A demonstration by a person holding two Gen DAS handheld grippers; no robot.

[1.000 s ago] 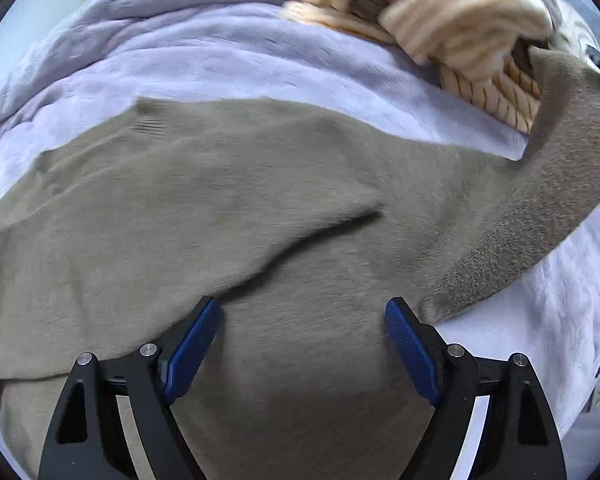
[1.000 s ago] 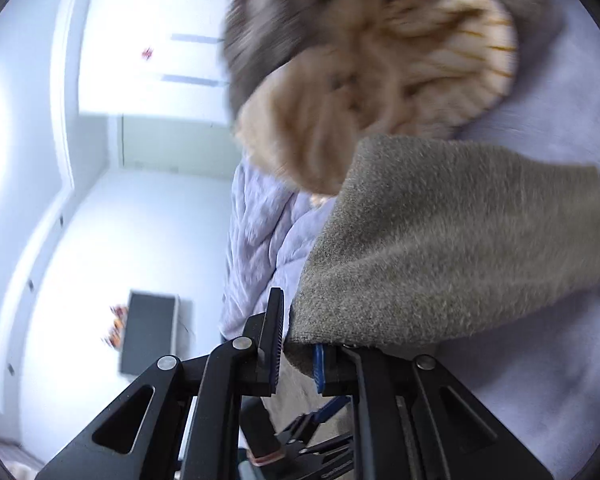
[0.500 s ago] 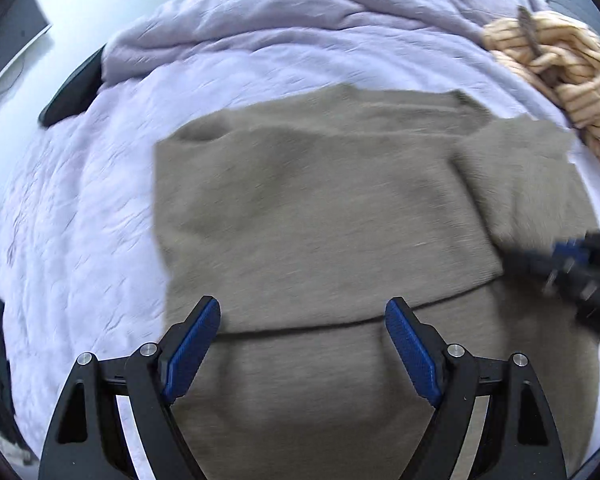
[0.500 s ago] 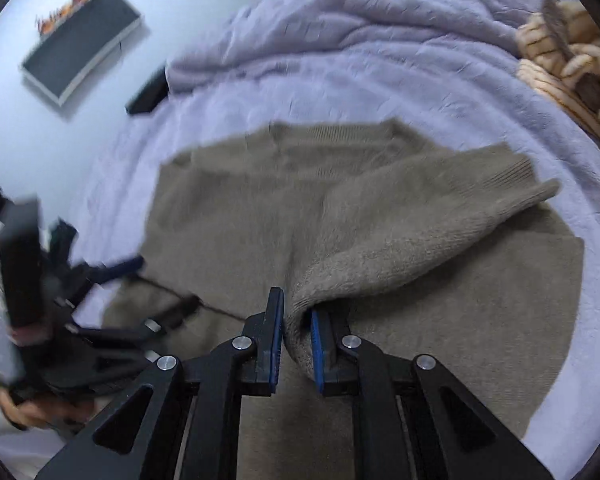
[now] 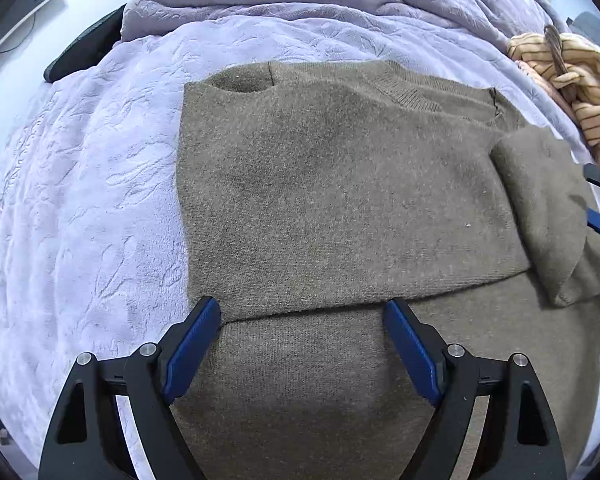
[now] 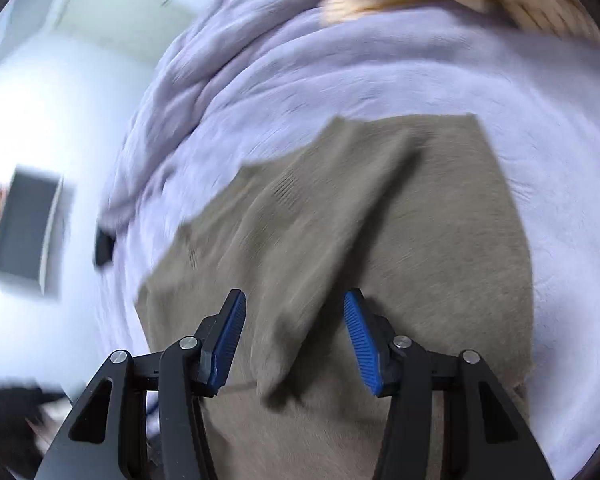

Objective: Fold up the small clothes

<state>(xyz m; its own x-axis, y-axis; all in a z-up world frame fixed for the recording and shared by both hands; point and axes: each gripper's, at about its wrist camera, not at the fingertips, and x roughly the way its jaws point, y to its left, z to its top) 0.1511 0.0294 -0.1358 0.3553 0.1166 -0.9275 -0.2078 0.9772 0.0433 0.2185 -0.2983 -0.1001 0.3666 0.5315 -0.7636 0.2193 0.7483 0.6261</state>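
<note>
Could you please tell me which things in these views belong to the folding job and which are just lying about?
In the job:
- olive-brown sweater, its sleeve folded across
- left gripper, open
- right gripper, jaws just opened off the sleeve

Lying about:
- striped yellow garment
- lilac blanket

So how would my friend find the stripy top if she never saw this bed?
Start at the big lilac blanket covering the bed. A flat brown sweater lies in its middle. Past the sweater's far right shoulder sits a crumpled heap, the stripy top: the only yellow-and-brown striped thing there.
</note>
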